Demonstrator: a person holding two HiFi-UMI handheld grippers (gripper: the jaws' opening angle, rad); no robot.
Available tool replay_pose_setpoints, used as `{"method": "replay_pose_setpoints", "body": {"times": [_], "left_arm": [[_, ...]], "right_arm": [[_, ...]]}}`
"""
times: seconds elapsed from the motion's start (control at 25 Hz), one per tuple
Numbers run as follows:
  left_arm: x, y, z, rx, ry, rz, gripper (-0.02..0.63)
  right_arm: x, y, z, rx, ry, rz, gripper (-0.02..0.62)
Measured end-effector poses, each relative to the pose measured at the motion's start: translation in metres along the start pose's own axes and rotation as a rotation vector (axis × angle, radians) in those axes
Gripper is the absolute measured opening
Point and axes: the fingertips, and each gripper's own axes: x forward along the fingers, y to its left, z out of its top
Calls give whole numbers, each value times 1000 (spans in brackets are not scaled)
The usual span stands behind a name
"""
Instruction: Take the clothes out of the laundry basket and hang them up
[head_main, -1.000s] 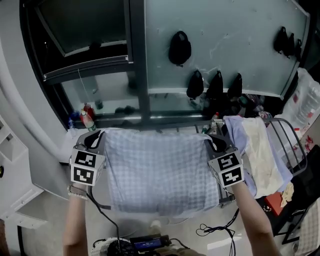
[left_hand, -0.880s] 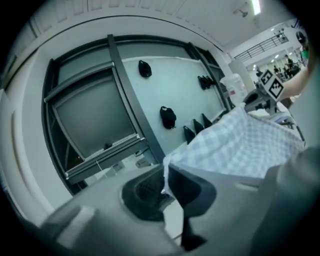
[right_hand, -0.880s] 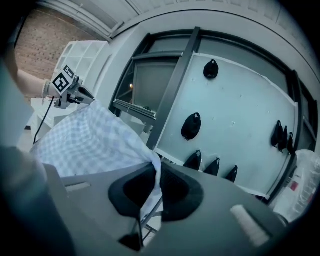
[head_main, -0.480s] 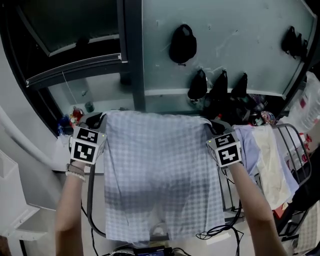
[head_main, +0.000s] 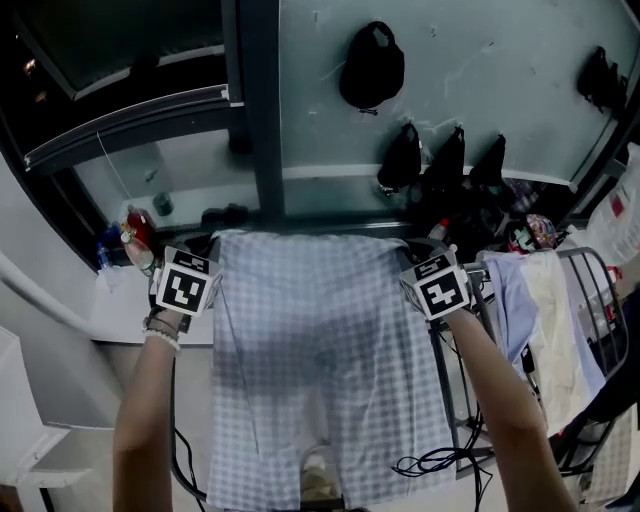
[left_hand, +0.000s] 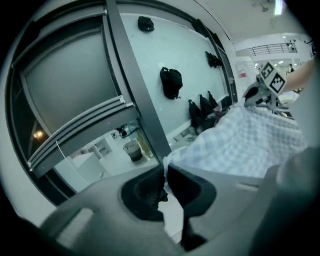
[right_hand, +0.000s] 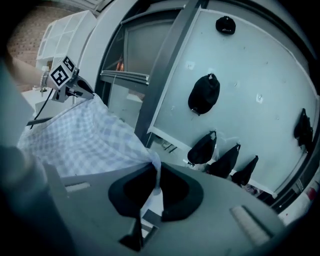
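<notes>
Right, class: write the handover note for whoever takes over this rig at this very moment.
Tongs: left tongs shut on one top corner of the checked garment, right tongs shut on the other.
Things: garment spread between them, hanging free; drying rack at the right holds other clothes. Basket not in view.
Done: garment picked up and spread.
Left: hang it up.

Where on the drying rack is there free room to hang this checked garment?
Bare rails show between the checked garment and the pale blue garment. Beyond that the rack is crowded: the cream garment hangs right beside the blue one. The part under the held garment is hidden.
</notes>
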Motion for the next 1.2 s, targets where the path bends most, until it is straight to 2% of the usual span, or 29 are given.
{"method": "replay_pose_setpoints", "body": {"times": [0.2, 0.32, 0.4, 0.52, 0.6, 0.64, 0.72, 0.76, 0.8, 0.92, 1.04, 1.2], "left_arm": [[32, -28, -41, 17, 92, -60, 25], [40, -38, -58, -2, 136, -97, 77], [39, -39, -64, -15, 149, -104, 130], [31, -41, -66, -53, 147, -118, 214], [18, -43, -66, -86, 136, -113, 225], [10, -43, -64, -94, 117, -95, 217], [-11, -41, -56, -113, 63, -53, 132], [-23, -40, -51, -130, 35, -36, 87], [-36, -40, -46, -150, 9, -25, 40], [-77, -48, -33, -185, -47, -4, -6], [-125, -63, -21, -182, -82, 34, -6], [-201, -80, -8, -205, -129, 123, -6]], "right_arm": [[25, 15, -28, -27, 87, 54, 18], [31, 19, -37, -8, 108, 63, 20], [33, 20, -41, 6, 109, 72, 53], [30, 21, -39, 67, 94, 92, 154], [23, 23, -33, 114, 63, 104, 195], [16, 23, -29, 134, 35, 106, 195], [-4, 26, -16, 167, -39, 105, 193], [-14, 28, -9, 177, -79, 103, 132], [-25, 30, -1, 183, -117, 100, 1], [-53, 45, 18, 204, -196, 128, 2], [-83, 68, 29, 215, -259, 194, 2], [-126, 104, 44, 155, -340, 310, 2]]}}
